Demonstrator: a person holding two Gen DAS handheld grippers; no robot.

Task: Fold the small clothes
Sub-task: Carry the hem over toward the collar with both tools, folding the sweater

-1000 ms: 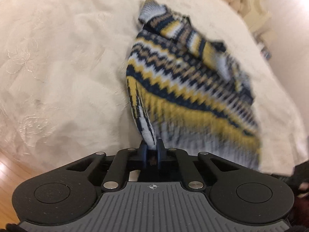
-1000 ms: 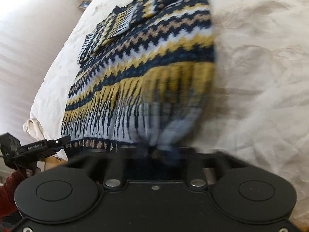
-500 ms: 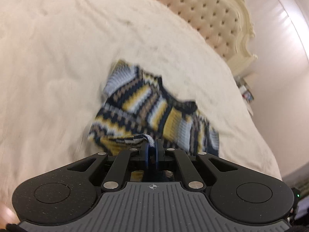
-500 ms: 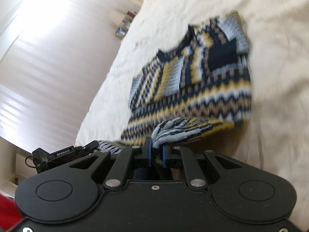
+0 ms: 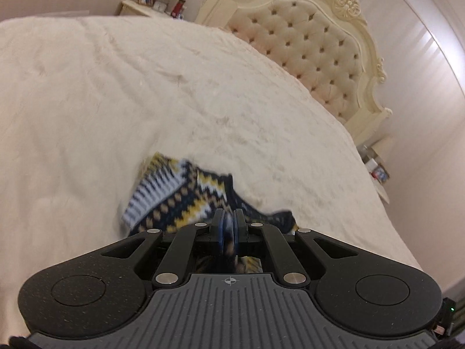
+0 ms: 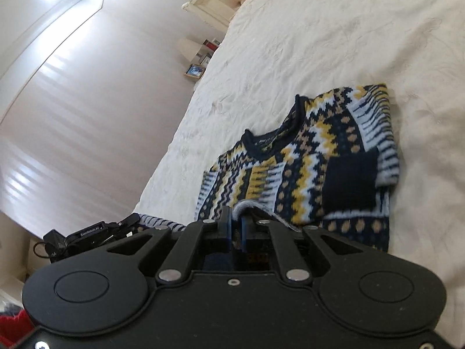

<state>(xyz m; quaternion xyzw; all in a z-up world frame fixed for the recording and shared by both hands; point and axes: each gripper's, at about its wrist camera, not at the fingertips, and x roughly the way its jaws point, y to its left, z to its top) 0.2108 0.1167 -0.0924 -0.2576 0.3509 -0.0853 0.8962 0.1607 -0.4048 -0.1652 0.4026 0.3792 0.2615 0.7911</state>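
Observation:
A small knitted sweater [image 6: 314, 157] in navy, yellow, tan and pale blue zigzags lies on the cream bedspread [image 6: 319, 43], sleeves folded in, neckline toward the headboard. My right gripper [image 6: 236, 218] is shut on the sweater's bottom hem, held just above the sweater's body. My left gripper [image 5: 228, 218] is shut on the hem's other corner; the sweater [image 5: 180, 200] shows ahead of its fingers. The left gripper [image 6: 87, 232] also shows at the left of the right wrist view.
A cream tufted headboard [image 5: 314, 43] stands at the far end of the bed. A nightstand with picture frames [image 5: 151, 0] is behind the bed, another [image 6: 200, 55] beside it. The bed's edge [image 6: 174, 151] runs close to the sweater's left side.
Both grippers have carried the bottom hem up and forward over the sweater toward the neckline. The sweater's lower half now lies doubled over and less of it shows ahead.

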